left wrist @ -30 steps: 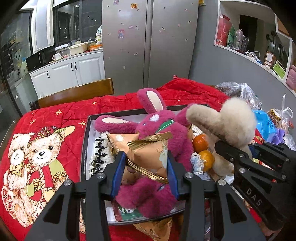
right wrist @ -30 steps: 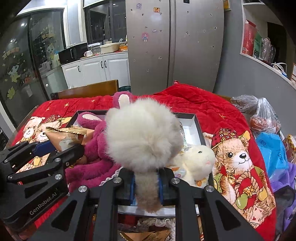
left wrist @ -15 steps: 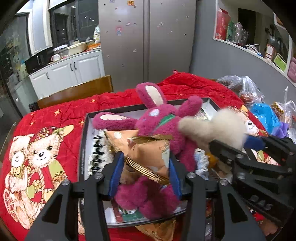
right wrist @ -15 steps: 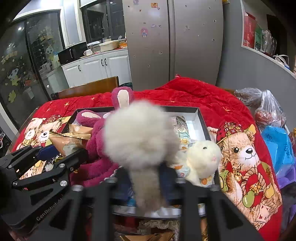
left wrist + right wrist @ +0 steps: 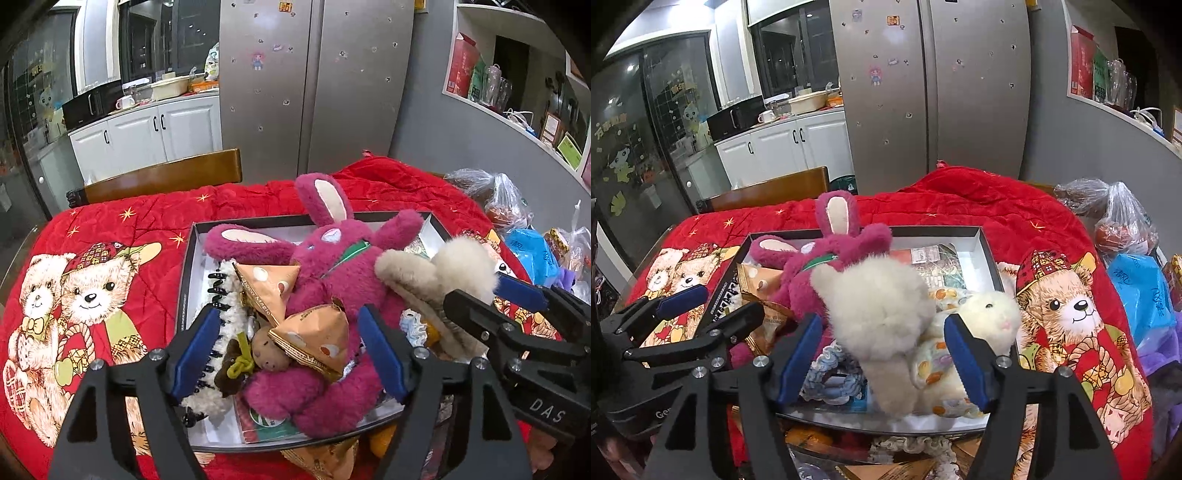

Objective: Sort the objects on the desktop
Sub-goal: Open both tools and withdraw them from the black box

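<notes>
Both grippers are opening, fingers wide: left gripper (image 5: 288, 354) over the snack packet (image 5: 314, 341), right gripper (image 5: 882, 358) around the beige plush (image 5: 882, 317). Both items lie released in the full tray (image 5: 988, 254). Bags at right remain unsorted.

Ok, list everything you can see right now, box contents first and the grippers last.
box: one, black rim, white inside, on the red blanket
pink plush rabbit: one, magenta, lying across the box
snack packets: two, orange, on the rabbit
beige fluffy toy: one, in the box, between the right gripper's fingers
cream plush: one, right side of the box
hair claw: one, black, left side of the box
blanket: one, red, bear print
plastic bags: several, clear and blue, far right
left gripper: jaws opening, packet between, pads clear
right gripper: jaws opening, pads clear
</notes>
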`<state>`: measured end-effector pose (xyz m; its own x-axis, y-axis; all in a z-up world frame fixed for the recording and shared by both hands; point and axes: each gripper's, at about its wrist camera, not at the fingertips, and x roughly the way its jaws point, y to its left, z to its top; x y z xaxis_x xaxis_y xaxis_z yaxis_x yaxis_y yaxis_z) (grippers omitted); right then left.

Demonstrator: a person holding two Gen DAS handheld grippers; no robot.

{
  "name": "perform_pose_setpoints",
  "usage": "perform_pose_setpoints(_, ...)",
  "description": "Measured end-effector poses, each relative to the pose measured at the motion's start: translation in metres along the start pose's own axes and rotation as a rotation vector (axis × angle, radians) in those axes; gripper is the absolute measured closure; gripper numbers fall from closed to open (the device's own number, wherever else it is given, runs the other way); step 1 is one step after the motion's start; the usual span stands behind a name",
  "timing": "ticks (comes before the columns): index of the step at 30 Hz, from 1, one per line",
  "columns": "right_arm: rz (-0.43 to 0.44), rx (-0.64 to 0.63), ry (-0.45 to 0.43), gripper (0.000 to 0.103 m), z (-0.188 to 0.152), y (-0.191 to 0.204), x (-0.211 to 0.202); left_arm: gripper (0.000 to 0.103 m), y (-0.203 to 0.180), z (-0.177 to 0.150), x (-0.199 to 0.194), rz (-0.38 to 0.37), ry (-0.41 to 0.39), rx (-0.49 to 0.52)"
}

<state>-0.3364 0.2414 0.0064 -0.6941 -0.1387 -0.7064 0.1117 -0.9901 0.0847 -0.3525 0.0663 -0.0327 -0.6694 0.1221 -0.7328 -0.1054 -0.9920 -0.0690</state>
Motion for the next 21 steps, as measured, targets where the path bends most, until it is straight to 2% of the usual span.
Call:
perform_pose_setpoints(6,-0.001,-0.003,-0.012,0.032,0.001,0.0,-0.004,0.018,0.003,0.001,-0.003,-0.011,-0.006,-0.019)
perform_pose_setpoints(13,-0.01,-0.025,-0.038,0.032,0.004,0.003,-0.019,0.015,0.007,0.002,-0.022,0.028,-0.009,-0.002)
perform_pose_setpoints(18,-0.014,-0.054,-0.102,0.031,0.007,0.011,-0.055,0.015,0.011,-0.004,-0.065,0.038,-0.054,0.019)
perform_pose_setpoints(21,-0.009,-0.06,-0.154,0.025,0.006,0.017,-0.085,0.013,0.013,-0.007,-0.103,0.027,-0.11,0.017)
